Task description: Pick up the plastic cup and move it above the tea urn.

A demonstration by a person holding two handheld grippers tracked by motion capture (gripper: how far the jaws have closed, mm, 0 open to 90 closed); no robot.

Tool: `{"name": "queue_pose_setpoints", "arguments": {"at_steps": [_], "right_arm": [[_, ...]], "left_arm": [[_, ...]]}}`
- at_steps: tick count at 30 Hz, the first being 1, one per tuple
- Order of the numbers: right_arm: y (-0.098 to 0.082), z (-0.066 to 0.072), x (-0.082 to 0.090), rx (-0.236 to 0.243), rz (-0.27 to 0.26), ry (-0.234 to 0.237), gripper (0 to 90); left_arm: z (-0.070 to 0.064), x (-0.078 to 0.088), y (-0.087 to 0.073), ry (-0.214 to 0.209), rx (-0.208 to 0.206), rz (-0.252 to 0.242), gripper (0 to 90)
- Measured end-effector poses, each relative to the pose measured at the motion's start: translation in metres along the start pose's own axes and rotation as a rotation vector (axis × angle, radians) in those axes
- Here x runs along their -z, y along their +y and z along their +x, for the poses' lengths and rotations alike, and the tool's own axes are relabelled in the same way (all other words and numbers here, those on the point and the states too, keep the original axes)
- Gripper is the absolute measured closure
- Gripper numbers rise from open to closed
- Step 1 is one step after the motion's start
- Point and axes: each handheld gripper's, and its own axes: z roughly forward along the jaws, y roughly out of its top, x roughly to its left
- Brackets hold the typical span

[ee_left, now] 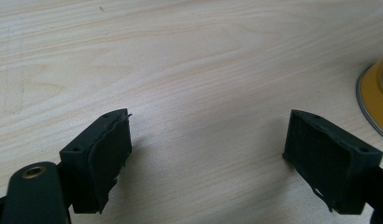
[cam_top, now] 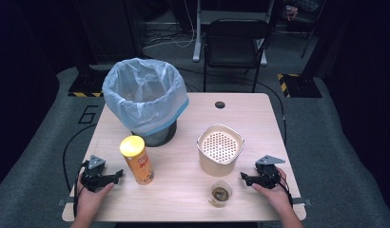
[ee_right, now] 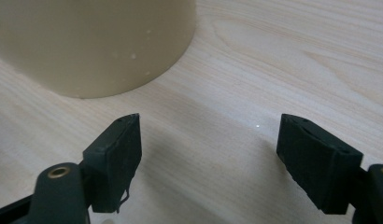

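While both hands rest at the lower edge of the pale wood-grain table point(cam_top: 259, 118), neither tool holds anything. The left gripper point(cam_top: 118, 175), at lower left of the high view, has its jaws spread wide over bare wood, just beside the yellow-lidded orange cylindrical snack can point(cam_top: 137, 160), whose rim enters the right edge of the left gripper view point(ee_left: 374, 100). The right gripper point(cam_top: 244, 177), at lower right, also stands with jaws apart and nothing between them, near the small clear plastic cup holding brown residue point(cam_top: 220, 193) and the cream perforated plastic basket point(cam_top: 220, 149).

Assessment: the can appears light, stiff-walled and smooth, so liable to slip or topple if nudged; best taken across mid-body, below the lid. The cup looks thin and crushable; grip gently near the rim. The bin lined with a translucent blue-white bag point(cam_top: 144, 97) stands at upper left, well apart from both grippers.
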Motion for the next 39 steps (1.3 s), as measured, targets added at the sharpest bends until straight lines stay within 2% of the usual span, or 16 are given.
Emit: {"name": "queue_pose_setpoints", "arguments": {"at_steps": [4,10,13,17,18,21,26,32,33,37,39], "right_arm": [[0.003,0.008,0.010,0.049,-0.011,0.003,25.1],[0.009,0.017,0.024,0.061,-0.014,0.051,29.1],[0.010,0.023,0.029,0.089,-0.016,0.076,29.0],[0.010,0.032,0.036,0.103,-0.023,0.112,28.6],[0.010,0.033,0.037,0.129,-0.024,0.117,28.4],[0.008,0.038,0.042,0.129,-0.022,0.132,28.2],[0.002,0.044,0.050,0.145,-0.028,0.194,29.0],[-0.006,0.047,0.051,0.192,-0.041,0.250,29.8],[-0.007,0.048,0.050,0.184,-0.035,0.261,30.0],[-0.010,0.051,0.048,0.207,-0.030,0.287,30.0],[-0.010,0.054,0.048,0.234,-0.027,0.306,30.0]], "left_arm": [[0.000,0.000,0.000,-0.001,0.000,0.007,14.7],[0.000,0.000,0.000,0.000,0.000,0.007,14.7],[0.000,0.000,0.000,0.000,0.000,0.007,14.6],[0.000,0.000,0.000,0.000,0.000,0.007,14.6],[0.000,0.000,0.000,0.000,0.000,0.007,14.6],[0.000,0.000,0.000,0.003,0.002,-0.001,14.6],[-0.001,0.000,0.000,0.002,0.004,0.006,14.6],[-0.001,0.000,0.000,0.002,0.004,0.006,14.6],[-0.001,0.000,0.000,0.002,0.003,0.006,14.6],[-0.001,0.000,0.000,0.002,0.004,0.006,14.6],[-0.001,0.000,0.000,0.002,0.004,0.006,14.6]]}}
